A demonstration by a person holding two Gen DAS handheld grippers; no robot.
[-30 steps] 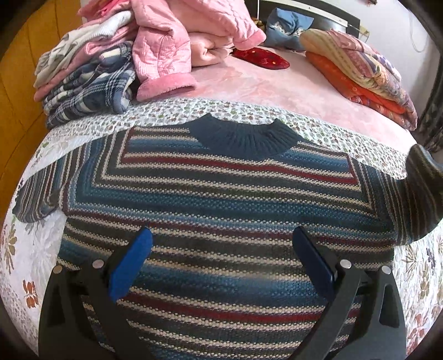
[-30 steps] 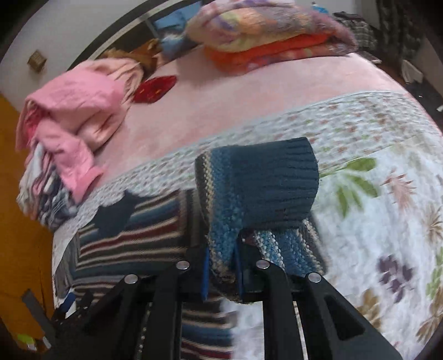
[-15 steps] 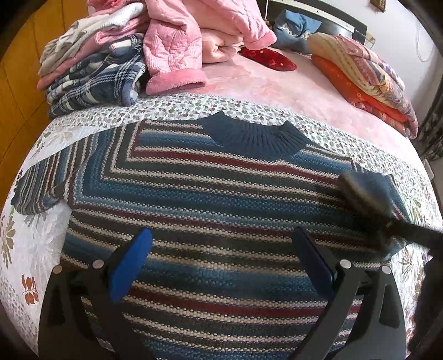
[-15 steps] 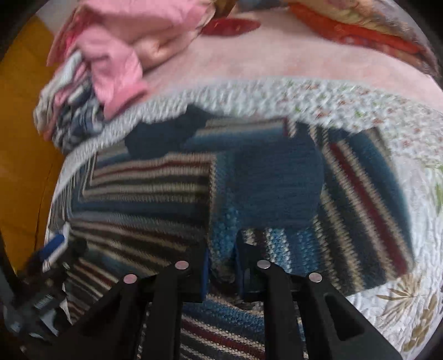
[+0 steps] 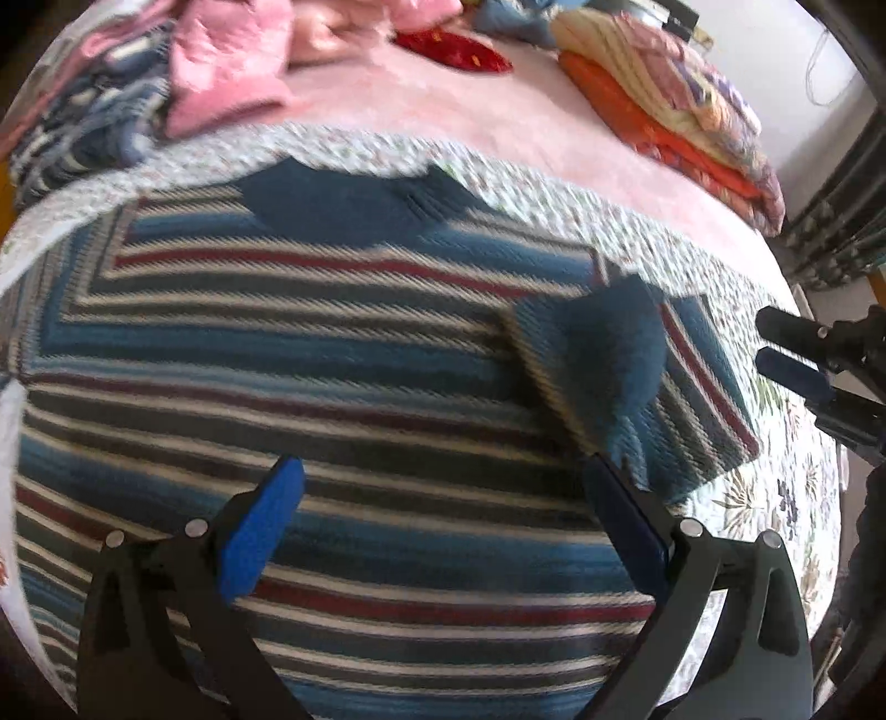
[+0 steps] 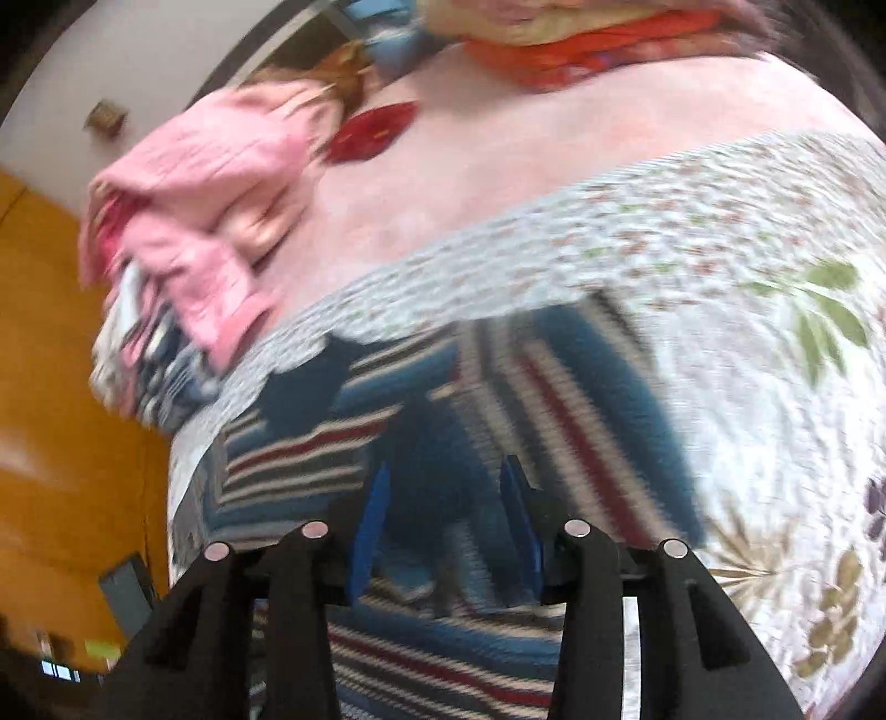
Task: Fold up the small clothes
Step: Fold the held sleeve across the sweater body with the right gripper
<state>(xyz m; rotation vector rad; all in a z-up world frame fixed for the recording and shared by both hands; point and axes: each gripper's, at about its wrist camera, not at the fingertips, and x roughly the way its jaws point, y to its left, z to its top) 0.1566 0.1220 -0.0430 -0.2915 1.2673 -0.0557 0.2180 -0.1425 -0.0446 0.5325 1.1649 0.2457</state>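
Observation:
A striped knit sweater (image 5: 310, 354) in blue, white and dark red lies flat on the floral quilt, its dark blue collar (image 5: 343, 199) toward the far side. Its right sleeve (image 5: 626, 376) is folded inward across the chest, the blue cuff on top. My left gripper (image 5: 437, 520) hovers wide open over the sweater's lower body, touching nothing. In the right wrist view, my right gripper (image 6: 446, 518) is open above the folded sleeve (image 6: 554, 421), nothing between its blue pads. The same gripper (image 5: 797, 354) shows at the right edge of the left wrist view, off the sweater.
A pile of pink and plaid clothes (image 5: 144, 94) sits at the far left of the bed. Folded orange and patterned blankets (image 5: 675, 111) lie at the far right. A red item (image 5: 454, 47) rests on the pink blanket (image 6: 498, 177). The floral quilt (image 6: 775, 343) extends right of the sweater.
The right gripper carried the sleeve over the chest, laid it down, opened and pulled back to the right. The left gripper stayed open, shifting slightly.

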